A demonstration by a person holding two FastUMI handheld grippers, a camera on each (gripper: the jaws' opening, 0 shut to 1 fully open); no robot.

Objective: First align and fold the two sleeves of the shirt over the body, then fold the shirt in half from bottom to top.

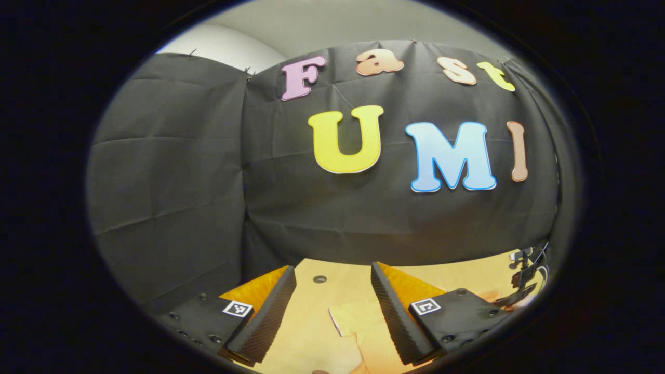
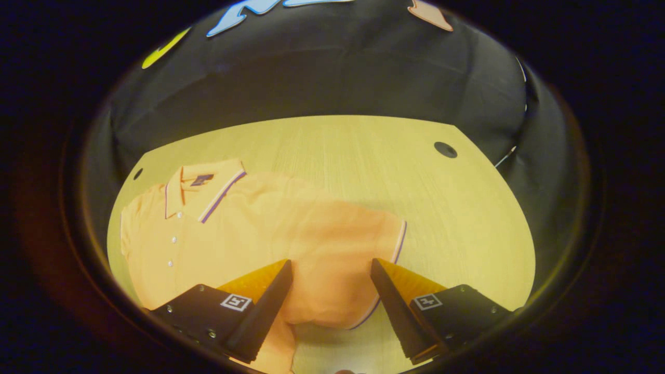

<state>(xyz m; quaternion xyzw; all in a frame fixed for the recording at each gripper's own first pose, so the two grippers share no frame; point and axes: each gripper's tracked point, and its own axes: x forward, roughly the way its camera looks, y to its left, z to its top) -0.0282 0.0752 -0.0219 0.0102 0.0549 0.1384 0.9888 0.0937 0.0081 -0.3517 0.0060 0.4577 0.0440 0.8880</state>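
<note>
Two gripper cameras, one aimed level, one aimed down

The left gripper view sits low over the table (image 1: pixel 311 306), facing the booth's black cloth wall (image 1: pixel 208 182) almost level and close. The right gripper view looks steeply down from higher, taking in the table (image 2: pixel 363 156) and orange polo shirt (image 2: pixel 270 228). Both share tabletop, shirt and wall.

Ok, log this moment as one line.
stage: before first fold | right gripper: open above sleeve | left gripper: open, raised over table | shirt: flat
</note>
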